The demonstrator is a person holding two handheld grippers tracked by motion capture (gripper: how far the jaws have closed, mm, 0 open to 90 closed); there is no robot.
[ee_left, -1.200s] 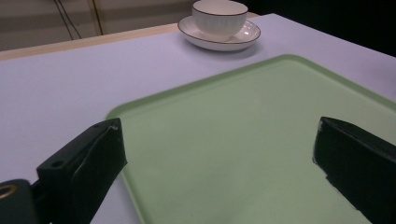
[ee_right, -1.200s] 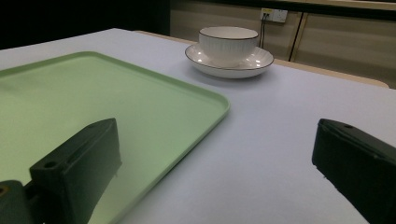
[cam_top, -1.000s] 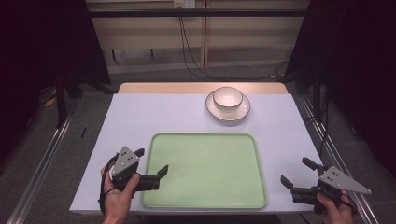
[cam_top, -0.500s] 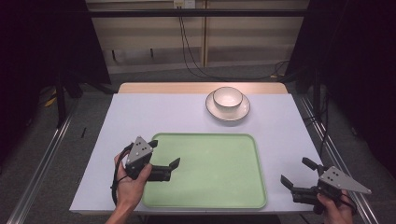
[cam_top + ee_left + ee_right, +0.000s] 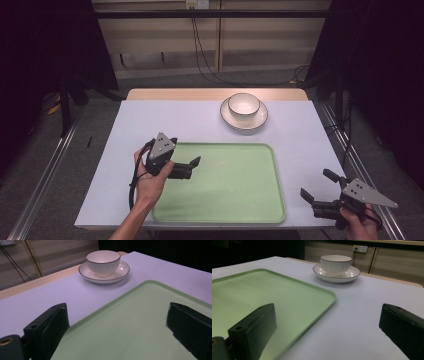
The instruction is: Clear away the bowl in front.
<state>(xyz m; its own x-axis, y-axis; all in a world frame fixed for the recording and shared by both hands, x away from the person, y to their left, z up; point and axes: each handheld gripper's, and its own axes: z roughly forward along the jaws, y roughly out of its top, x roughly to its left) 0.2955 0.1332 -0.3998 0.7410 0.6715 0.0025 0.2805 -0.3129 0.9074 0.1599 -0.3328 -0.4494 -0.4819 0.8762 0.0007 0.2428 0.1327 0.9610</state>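
Jaws apart | left gripper [image 5: 192, 164] over tray [image 5: 235, 200] | right gripper [image 5: 316, 187] low

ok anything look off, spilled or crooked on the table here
Nothing stands out. The bowl sits upright and centred on its saucer, both look whole, and the green tray lies square to the table with no spill. Both grippers, left and right, are open.
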